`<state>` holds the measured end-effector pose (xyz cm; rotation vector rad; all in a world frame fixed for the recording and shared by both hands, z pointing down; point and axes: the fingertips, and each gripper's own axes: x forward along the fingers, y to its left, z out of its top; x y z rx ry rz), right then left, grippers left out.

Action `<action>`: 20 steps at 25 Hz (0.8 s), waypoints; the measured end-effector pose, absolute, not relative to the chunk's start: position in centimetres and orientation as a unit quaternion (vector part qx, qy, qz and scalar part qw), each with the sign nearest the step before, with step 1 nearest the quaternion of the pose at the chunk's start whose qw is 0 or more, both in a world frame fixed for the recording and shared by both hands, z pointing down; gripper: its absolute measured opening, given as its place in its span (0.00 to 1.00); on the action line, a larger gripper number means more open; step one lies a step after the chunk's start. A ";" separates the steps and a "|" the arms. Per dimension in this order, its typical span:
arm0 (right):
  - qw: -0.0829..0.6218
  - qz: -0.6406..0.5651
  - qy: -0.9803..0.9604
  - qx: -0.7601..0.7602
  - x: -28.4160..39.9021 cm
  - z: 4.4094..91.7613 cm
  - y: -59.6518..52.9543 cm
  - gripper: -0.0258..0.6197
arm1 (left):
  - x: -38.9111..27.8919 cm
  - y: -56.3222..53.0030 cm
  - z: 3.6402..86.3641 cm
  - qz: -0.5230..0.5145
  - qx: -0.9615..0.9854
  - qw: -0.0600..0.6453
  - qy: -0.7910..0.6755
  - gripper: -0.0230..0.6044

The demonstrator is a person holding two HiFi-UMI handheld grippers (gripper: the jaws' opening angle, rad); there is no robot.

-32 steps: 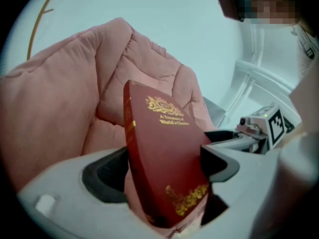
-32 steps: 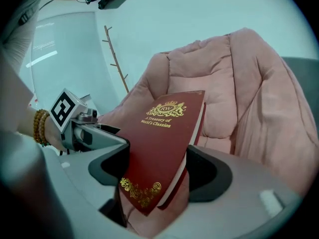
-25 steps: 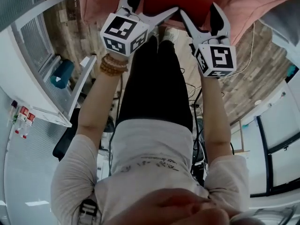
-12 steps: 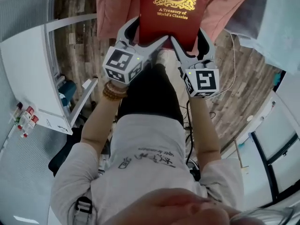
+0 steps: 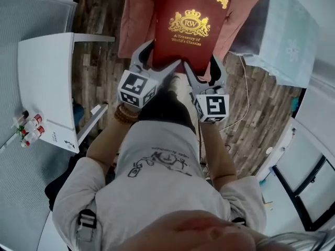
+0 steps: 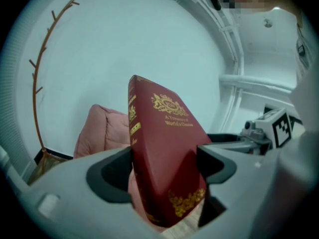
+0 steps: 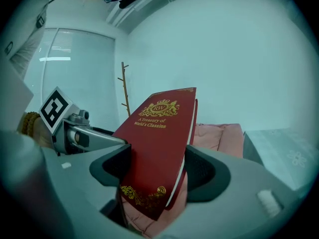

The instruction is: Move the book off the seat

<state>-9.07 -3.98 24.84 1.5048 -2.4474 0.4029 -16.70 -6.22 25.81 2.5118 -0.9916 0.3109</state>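
Red book (image 5: 191,30) cover, gold print: crest lettered "RW", beneath it "A Treasury of World's Classics". Shirt (image 5: 157,184) print unreadable.

Your head view looks steeply down over your shoulders and arms, your left gripper view and right gripper view sit very close, looking forward from opposite sides, all three share the red book (image 5: 191,27) and pink seat (image 5: 137,20).

- White surface (image 5: 44,82) at left, carrying small red-capped bottles (image 5: 29,125) near its corner.
- Wood-plank floor (image 5: 97,51) underneath.
- Pale blue cloth (image 5: 285,41) with a faint flower print, at upper right.
- Bare branch-shaped stand (image 6: 42,73), upright against the white wall (image 6: 124,39).
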 end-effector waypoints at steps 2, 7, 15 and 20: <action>0.115 0.129 -0.838 0.518 -8.9 22.5 -3.5 0.56 | -16.5 -5.8 23.4 0.107 0.906 0.202 -0.355 0.67; 0.108 0.116 -0.836 0.525 -8.5 16.9 -0.1 0.56 | -16.1 -2.5 17.9 0.103 0.911 0.193 -0.351 0.67; 0.091 0.083 -0.836 0.535 -8.4 10.7 4.0 0.56 | -16.0 1.4 11.5 0.086 0.918 0.157 -0.354 0.67; 0.088 0.069 -0.838 0.534 -8.8 8.8 4.7 0.53 | -16.5 1.8 9.4 0.079 0.921 0.147 -0.351 0.67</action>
